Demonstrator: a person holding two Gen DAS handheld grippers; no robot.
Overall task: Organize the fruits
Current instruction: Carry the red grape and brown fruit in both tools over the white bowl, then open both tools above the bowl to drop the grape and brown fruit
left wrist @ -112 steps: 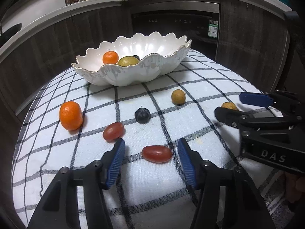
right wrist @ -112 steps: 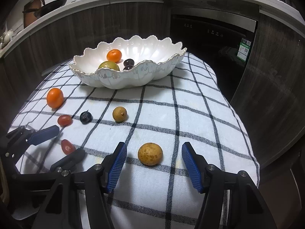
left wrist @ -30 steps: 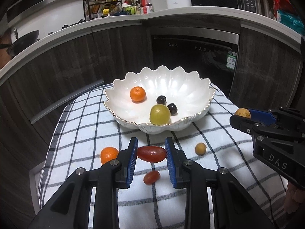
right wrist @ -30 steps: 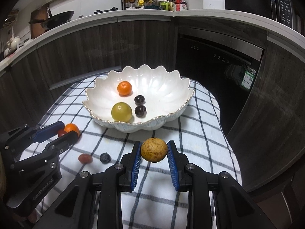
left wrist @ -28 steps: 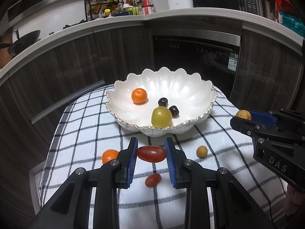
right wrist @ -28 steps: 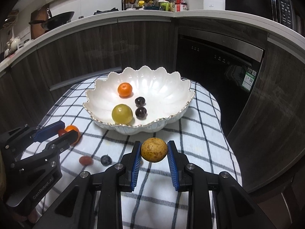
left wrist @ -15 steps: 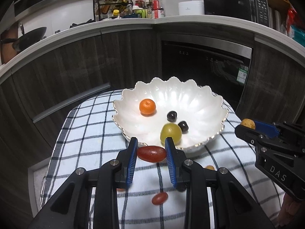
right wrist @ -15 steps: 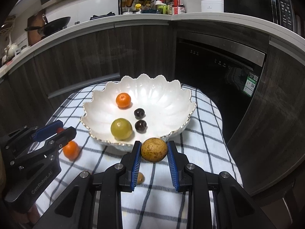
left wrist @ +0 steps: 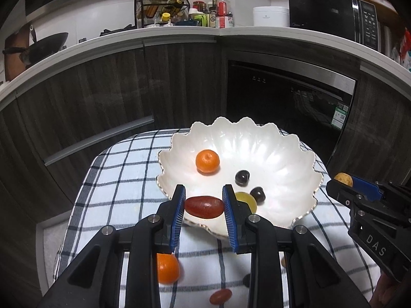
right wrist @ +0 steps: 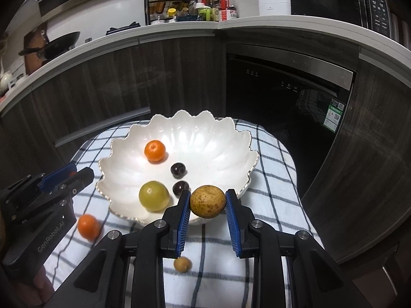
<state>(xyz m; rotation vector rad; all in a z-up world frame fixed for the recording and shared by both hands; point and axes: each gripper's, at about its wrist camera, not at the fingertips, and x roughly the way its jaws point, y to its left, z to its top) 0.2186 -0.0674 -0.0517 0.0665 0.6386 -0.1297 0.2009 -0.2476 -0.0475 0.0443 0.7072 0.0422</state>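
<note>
Checked-cloth bench (left wrist: 123, 179), scalloped white bowl (left wrist: 277, 154) centre: left gripper (left wrist: 204, 205) fingers clamped on red oblong fruit (left wrist: 204, 206), right gripper (right wrist: 207, 204) fingers clamped on tan round fruit (right wrist: 207, 201), both at near rim; carry past rim, lower, release clear of fruit inside.

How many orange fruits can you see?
2. One orange fruit sits inside the white bowl, toward its back. The other lies on the checked cloth beside the bowl. More could be hidden behind the grippers.

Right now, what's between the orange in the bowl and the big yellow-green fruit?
In the right wrist view, two dark cherries lie just right of the line from the orange to the yellow-green fruit, in the white bowl.
</note>
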